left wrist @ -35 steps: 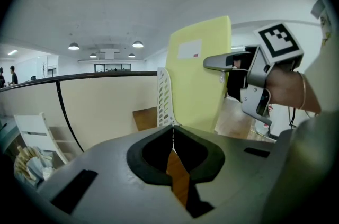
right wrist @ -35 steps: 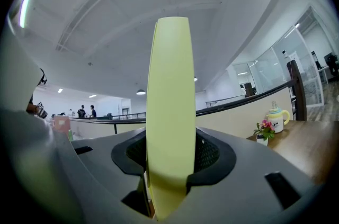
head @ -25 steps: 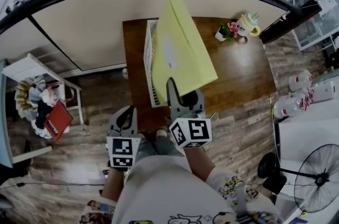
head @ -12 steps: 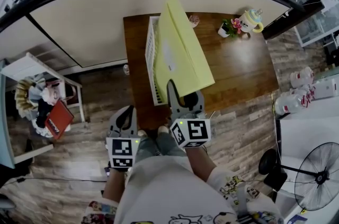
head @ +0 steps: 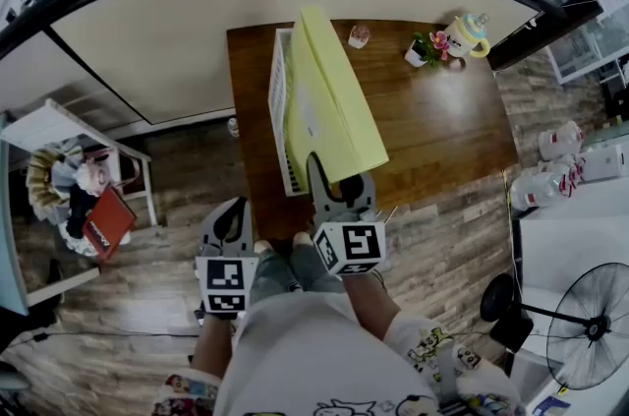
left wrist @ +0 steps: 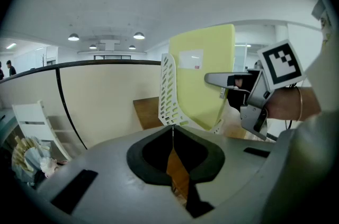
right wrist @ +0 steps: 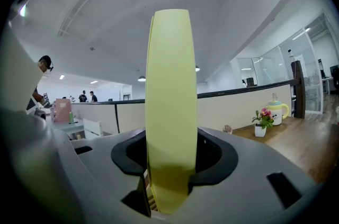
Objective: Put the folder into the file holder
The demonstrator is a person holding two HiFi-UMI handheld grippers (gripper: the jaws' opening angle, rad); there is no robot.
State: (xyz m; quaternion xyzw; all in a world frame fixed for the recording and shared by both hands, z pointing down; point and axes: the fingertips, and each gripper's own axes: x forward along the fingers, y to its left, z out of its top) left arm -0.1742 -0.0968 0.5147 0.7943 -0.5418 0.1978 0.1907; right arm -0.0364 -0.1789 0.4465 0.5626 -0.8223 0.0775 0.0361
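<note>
A pale yellow folder [head: 329, 104] stands on edge over the white slotted file holder [head: 278, 99] on the brown table [head: 442, 129]. My right gripper [head: 332, 178] is shut on the folder's near end; in the right gripper view the folder [right wrist: 169, 112] fills the gap between the jaws. In the left gripper view the folder [left wrist: 204, 77] sits tilted just right of the holder's perforated wall [left wrist: 168, 93]. My left gripper [head: 228, 225] hangs low at the table's near left corner, its jaws together with nothing between them.
A small potted flower [head: 429, 50] and a yellow cup [head: 469, 35] stand at the table's far right corner, a small glass [head: 359, 35] at the far edge. A partition wall [head: 157, 60] runs behind the table. A floor fan [head: 580, 326] stands at right.
The folder has sunk a little and swung closer to the file holder, its near end moving left. The left gripper has stayed where it was.
</note>
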